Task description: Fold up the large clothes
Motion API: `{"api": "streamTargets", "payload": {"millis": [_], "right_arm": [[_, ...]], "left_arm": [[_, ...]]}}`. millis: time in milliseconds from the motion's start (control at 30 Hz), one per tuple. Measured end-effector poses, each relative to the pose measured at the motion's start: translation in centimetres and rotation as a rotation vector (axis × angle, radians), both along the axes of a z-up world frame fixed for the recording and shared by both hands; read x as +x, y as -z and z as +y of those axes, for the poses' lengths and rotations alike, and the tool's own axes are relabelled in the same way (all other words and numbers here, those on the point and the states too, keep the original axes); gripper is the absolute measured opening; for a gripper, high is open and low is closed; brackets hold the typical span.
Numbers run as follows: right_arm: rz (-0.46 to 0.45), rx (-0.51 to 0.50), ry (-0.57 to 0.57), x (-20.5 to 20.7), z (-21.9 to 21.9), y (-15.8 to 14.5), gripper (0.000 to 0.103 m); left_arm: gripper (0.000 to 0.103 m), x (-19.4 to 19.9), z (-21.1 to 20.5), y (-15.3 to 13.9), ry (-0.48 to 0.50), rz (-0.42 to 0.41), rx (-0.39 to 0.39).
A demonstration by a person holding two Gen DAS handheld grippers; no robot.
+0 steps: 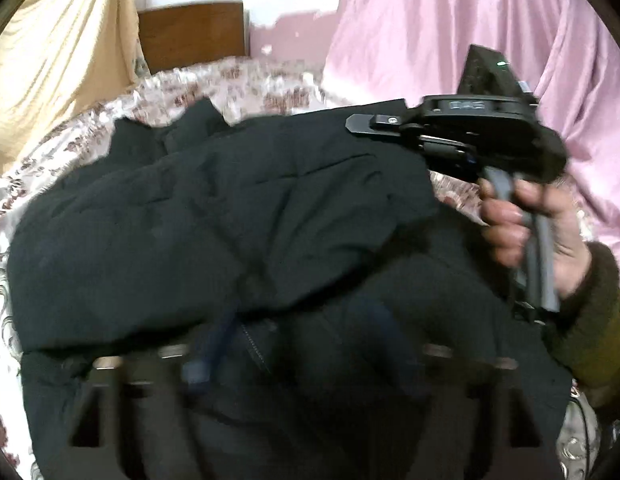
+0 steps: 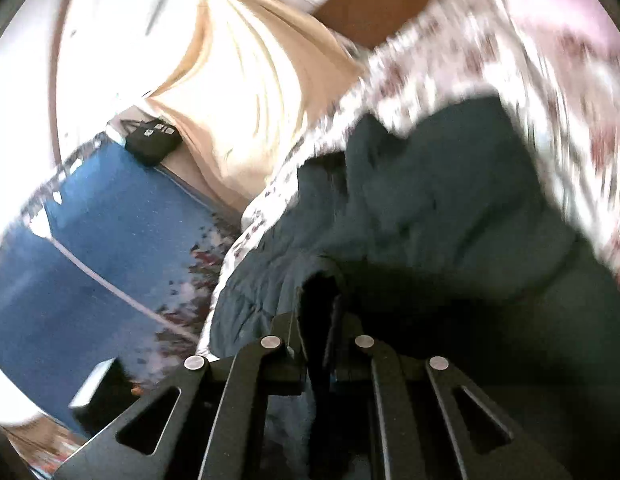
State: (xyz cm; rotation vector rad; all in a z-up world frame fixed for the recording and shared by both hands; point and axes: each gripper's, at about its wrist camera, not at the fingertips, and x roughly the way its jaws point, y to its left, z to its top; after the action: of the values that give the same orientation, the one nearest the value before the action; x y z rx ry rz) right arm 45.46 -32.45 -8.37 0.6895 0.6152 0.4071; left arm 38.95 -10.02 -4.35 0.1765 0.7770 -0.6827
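Note:
A large black quilted jacket [image 1: 230, 220] lies bunched on a floral bedspread [image 1: 238, 80]. My left gripper [image 1: 294, 340] is low over the jacket's near edge; its fingers [image 1: 226, 332] are blurred and spread apart, with dark cloth around them. My right gripper [image 1: 358, 124] shows in the left wrist view at the jacket's far right edge, held by a hand [image 1: 526, 224]. In the right wrist view the jacket [image 2: 430, 208] fills the middle, and the right gripper [image 2: 316, 312] is shut on a fold of it.
A pink curtain [image 1: 450, 32] hangs at the back right and a beige drape [image 1: 62, 64] at the left. A wooden headboard [image 1: 190, 32] stands behind the bed. The right wrist view shows blue floor [image 2: 110, 248] and a black box [image 2: 152, 140] beside the bed.

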Motion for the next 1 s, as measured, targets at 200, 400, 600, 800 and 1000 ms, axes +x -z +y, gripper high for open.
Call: {"api": "streamTargets", "payload": {"millis": [200, 400, 600, 800, 1000], "right_arm": [[-0.027, -0.238, 0.065, 2.6, 0.3, -4.9, 0.007], [0.053, -0.454, 0.142, 6.1, -1.5, -5.0, 0.008], [0.144, -0.682, 0.325, 7.1, -1.8, -4.2, 0.048], [-0.049, -0.770, 0.320, 5.3, 1.4, -6.4, 0.062], [0.028, -0.617, 0.033, 7.1, 2.8, -2.2, 0.062]], "left_arm": [[0.090, 0.5, 5.6, -2.4, -0.130, -0.064, -0.059], [0.095, 7.0, 11.4, -2.0, -0.474, -0.057, 0.017], [0.095, 13.9, 15.7, 0.4, -0.659, 0.083, -0.031], [0.095, 17.6, 16.1, 3.7, -0.708, 0.170, -0.075], [0.103, 16.3, 15.5, 6.9, -0.730, 0.123, -0.082]]}}
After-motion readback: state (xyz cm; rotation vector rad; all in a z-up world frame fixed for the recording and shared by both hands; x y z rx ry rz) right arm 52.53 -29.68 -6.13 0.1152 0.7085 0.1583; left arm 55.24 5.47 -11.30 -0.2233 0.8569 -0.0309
